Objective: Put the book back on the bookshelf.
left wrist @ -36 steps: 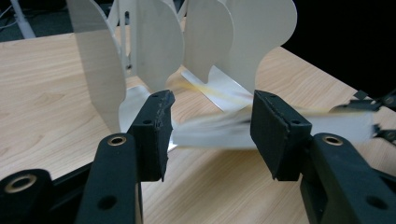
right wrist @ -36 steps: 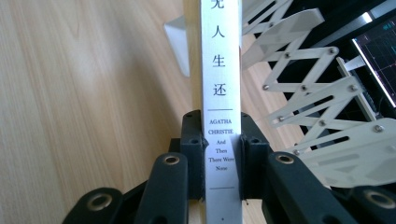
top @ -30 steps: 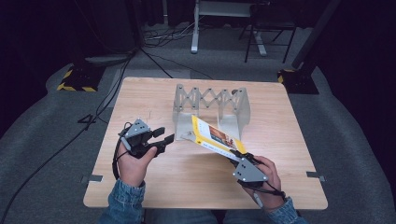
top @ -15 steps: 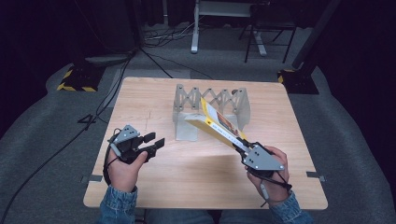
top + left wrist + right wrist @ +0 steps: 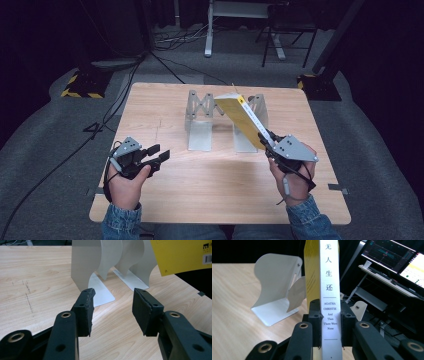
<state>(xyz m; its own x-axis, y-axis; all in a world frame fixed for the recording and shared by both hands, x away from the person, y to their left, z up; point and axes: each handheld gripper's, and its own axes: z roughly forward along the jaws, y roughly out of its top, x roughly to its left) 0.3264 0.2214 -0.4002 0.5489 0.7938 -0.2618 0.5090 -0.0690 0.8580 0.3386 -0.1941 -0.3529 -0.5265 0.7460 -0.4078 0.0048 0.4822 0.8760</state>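
Fingers of the right gripper (image 5: 266, 141) clamp a yellow book (image 5: 241, 116) by its spine, tilted above the metal book rack (image 5: 200, 107) on the bench (image 5: 210, 185); left gripper (image 5: 156, 152) fingers gape, holding nothing.

A yellow paperback with a white spine (image 5: 243, 121), an Agatha Christie title, tilts in the air above the grey folding book rack (image 5: 200, 120) on the wooden table.
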